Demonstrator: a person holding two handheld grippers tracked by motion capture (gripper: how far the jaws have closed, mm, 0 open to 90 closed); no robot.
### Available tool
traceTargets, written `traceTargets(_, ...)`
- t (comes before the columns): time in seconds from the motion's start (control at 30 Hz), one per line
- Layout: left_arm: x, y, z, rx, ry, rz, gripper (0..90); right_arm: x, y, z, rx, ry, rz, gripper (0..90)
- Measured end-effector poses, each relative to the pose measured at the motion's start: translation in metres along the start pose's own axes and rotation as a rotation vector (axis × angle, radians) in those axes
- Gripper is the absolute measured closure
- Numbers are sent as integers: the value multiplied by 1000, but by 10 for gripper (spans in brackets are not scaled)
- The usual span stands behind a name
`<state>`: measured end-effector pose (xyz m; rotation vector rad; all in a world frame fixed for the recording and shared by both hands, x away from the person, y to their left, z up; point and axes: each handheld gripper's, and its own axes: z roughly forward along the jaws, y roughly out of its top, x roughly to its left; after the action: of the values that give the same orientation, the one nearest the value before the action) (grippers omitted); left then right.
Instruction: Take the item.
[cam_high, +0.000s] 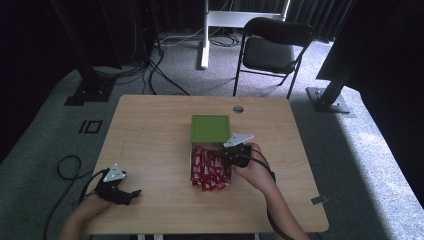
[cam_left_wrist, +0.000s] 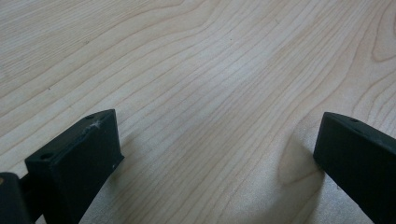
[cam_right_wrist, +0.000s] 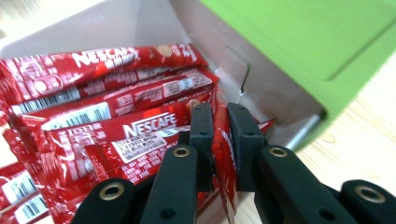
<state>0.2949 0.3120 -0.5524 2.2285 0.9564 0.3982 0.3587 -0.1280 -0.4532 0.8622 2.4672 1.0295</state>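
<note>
at the lower left of the high view, your left gripper (cam_high: 131, 194) rests on the wooden table (cam_high: 150, 145) with its jaws spread wide and holding nothing. at centre, your right gripper (cam_right_wrist: 220, 122) pinches one red nescafe sachet (cam_right_wrist: 223, 140) among the sachets in the white box (cam_right_wrist: 116, 23), just below its green lid (cam_high: 210, 128).

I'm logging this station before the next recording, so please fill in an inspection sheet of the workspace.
Surface: wooden table, bare around the box.
Job's things: white box with green lid open, full of red coffee sachets.
Clutter: nothing seen.
Grippers: left gripper open above bare wood; right gripper shut on one sachet.
Cables: gripper cables trailing off the near edge; more on the floor.
Surroundings: folding chair, carpet, dark stands.
</note>
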Motion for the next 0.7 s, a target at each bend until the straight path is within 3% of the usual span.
traceTargets(0.17, 0, 0, 0, 0, 0, 0, 15, -2, -3, -11, -34, 6, 35, 820)
traceTargets(0.43, 0, 0, 0, -1, 0, -1, 15, -1, -6, -28, -96, 7, 50, 820)
traceTargets(0.7, 0, 0, 0, 0, -1, -2, 15, 7, -7, -52, -150, 73, 57, 821)
